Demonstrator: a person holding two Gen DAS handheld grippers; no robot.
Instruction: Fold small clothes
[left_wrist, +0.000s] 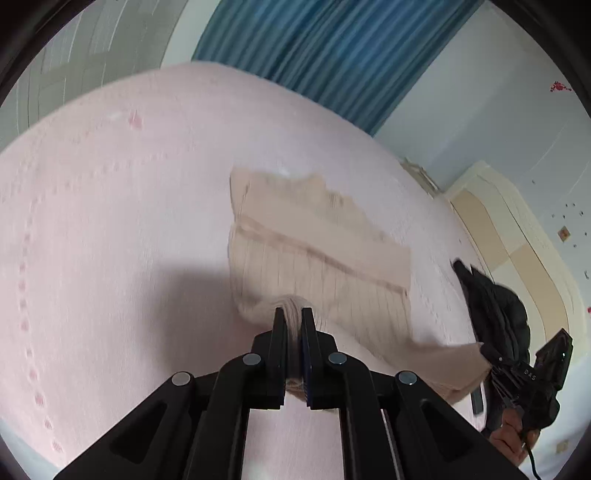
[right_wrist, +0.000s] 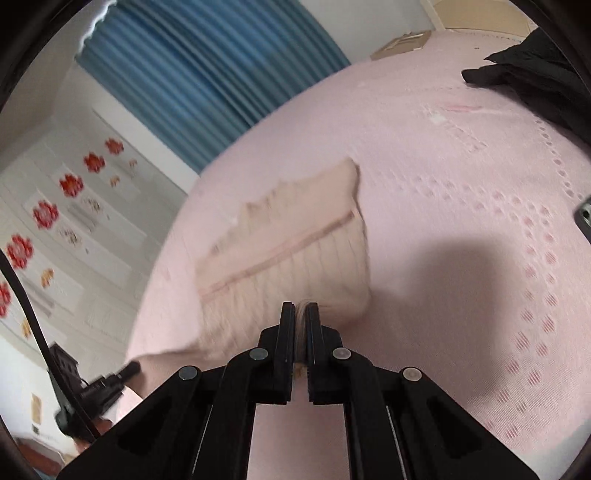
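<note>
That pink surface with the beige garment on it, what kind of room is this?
Most likely a bedroom at home. The pink surface looks like a bed cover with a cream headboard at one end, a blue curtain hangs behind it, and red flower decorations dot the white wall panels.

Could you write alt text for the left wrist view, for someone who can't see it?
The left gripper has its black fingers shut on a bunched edge of a beige ribbed knit garment, whose far part lies on a pale pink bedspread. At right, the right gripper pinches another corner of it, near a black padded jacket and blue curtain.
</note>
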